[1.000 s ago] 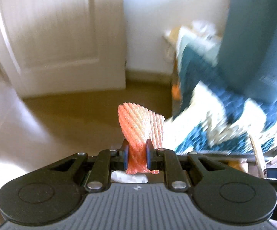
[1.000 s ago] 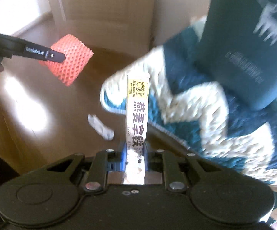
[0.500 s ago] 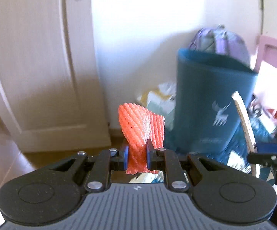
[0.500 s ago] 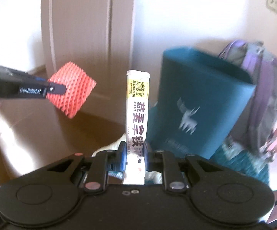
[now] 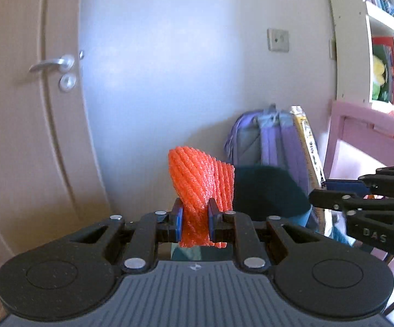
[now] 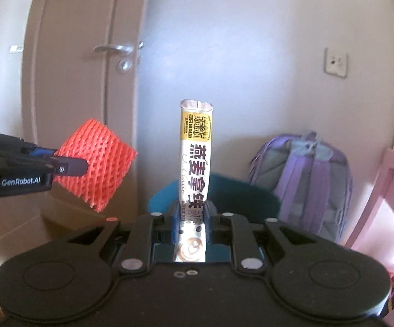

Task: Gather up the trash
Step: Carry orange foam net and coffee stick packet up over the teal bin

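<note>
orange foam net (image 5: 201,188) and sachet (image 6: 195,158) stand upright, apparently gripped.

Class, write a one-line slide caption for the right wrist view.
Right tool grips a latte sachet above the teal bin.

We see a pale wall (image 6: 251,54) with a switch plate (image 6: 335,62), a beige door (image 6: 74,68) with metal handle (image 6: 114,47), a purple backpack (image 6: 306,174), and pink furniture (image 5: 366,141) below white shelves (image 5: 382,41).
</note>
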Demonstrator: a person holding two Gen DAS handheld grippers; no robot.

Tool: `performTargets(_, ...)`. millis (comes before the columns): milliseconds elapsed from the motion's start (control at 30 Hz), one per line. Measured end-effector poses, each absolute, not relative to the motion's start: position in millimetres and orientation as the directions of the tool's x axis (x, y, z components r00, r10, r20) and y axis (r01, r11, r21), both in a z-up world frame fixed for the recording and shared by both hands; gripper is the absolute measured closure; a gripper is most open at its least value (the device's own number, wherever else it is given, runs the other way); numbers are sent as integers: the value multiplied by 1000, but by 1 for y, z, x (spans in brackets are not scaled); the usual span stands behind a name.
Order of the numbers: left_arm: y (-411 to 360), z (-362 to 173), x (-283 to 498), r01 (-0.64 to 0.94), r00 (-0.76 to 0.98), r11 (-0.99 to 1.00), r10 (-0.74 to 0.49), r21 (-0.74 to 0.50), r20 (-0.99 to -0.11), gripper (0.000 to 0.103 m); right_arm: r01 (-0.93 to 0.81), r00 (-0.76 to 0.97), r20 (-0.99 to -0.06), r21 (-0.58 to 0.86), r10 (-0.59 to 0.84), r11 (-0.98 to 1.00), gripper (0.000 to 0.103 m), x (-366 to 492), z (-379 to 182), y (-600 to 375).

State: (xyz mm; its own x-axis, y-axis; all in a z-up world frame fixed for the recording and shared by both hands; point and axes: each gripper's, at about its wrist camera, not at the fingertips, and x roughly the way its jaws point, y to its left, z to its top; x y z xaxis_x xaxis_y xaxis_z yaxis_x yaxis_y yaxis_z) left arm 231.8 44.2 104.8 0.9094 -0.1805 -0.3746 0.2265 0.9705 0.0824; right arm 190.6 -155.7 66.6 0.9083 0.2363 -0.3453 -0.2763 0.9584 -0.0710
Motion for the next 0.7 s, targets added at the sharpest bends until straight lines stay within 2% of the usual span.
performTargets(267, 8, 125, 268, 251, 914, 962, -197, 112, -355, 86, -218, 931, -313, -72, 186, 973, 87, 222, 90, -170)
performTargets(700, -30, 81, 355, 249, 858, 964, -173, 96, -483, 86, -202, 907, -395, -103, 147, 974, 87, 286, 53, -178)
